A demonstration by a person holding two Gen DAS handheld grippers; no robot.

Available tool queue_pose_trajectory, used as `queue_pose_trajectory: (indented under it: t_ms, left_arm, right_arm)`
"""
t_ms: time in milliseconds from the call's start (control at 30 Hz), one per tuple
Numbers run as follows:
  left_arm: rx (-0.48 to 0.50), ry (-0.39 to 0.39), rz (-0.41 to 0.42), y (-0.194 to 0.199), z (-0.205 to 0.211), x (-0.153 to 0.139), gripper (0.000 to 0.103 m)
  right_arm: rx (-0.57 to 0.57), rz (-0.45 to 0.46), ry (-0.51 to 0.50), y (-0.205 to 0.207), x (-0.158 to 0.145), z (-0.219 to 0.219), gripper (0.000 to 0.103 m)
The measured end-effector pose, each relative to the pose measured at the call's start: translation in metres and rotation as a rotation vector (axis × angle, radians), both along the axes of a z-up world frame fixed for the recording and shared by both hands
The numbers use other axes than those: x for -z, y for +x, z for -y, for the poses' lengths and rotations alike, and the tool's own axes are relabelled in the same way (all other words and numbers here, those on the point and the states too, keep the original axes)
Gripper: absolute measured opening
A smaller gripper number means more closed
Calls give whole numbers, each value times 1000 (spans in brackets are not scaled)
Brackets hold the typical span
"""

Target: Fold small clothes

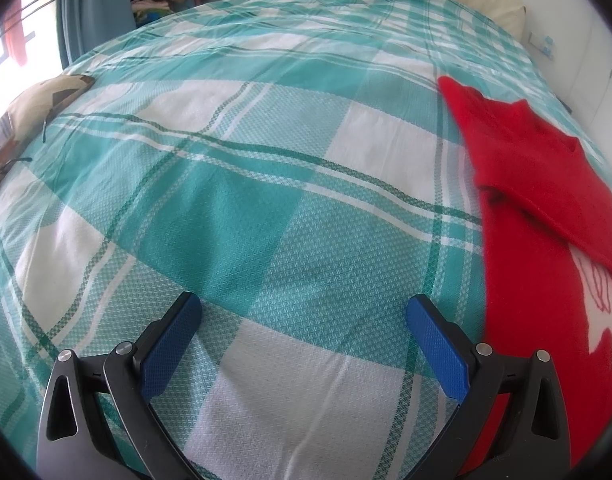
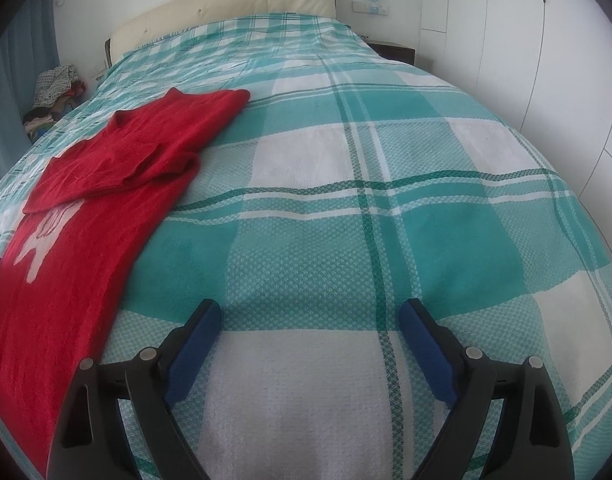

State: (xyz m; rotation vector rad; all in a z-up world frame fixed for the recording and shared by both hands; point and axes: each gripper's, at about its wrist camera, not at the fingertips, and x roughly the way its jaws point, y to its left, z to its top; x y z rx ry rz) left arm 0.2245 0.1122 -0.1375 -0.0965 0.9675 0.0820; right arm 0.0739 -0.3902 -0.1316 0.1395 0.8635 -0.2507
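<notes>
We see the red sweater [image 2: 86, 208] lying flat on the teal plaid bedspread [image 2: 345, 208], its sleeves seemingly already folded across the chest, though the left edge is cut off. We judge the sleeve fold done; next we must grip the near hem and carry it to the far collar. Our left gripper [image 1: 304, 316] and right gripper [image 2: 309, 320] hover wide and empty, the sweater between them.

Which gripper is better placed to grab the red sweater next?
Probably the left. The red sweater reaches right beside the left gripper. The right gripper has a wider strip of bedspread between. Both are open.
</notes>
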Motion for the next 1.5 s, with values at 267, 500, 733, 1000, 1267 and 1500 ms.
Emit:
queue_pose_trajectory:
  t_ms: [267,500,733,1000,1267,1500]
  left_arm:
    - [0,4,-1,0,1,0,103]
    - [0,4,-1,0,1,0,103]
    - [0,4,-1,0,1,0,103]
    - [0,4,-1,0,2,1,103]
    - [-1,5,-1,0,2,1,103]
    - [-1,6,-1,0,2,1,103]
  right_arm:
    - [-3,-4,-6,-1,1,-1,94]
    - [-4,-5,-7,-1,1,-1,95]
    - [-4,-5,-7,-1,1,-2,96]
    - [-4,-5,-7,-1,1,-2,97]
    - [-4,-5,-8,-1,1,-2,97]
    - [-4,-6,-8,-1,1,-2,97]
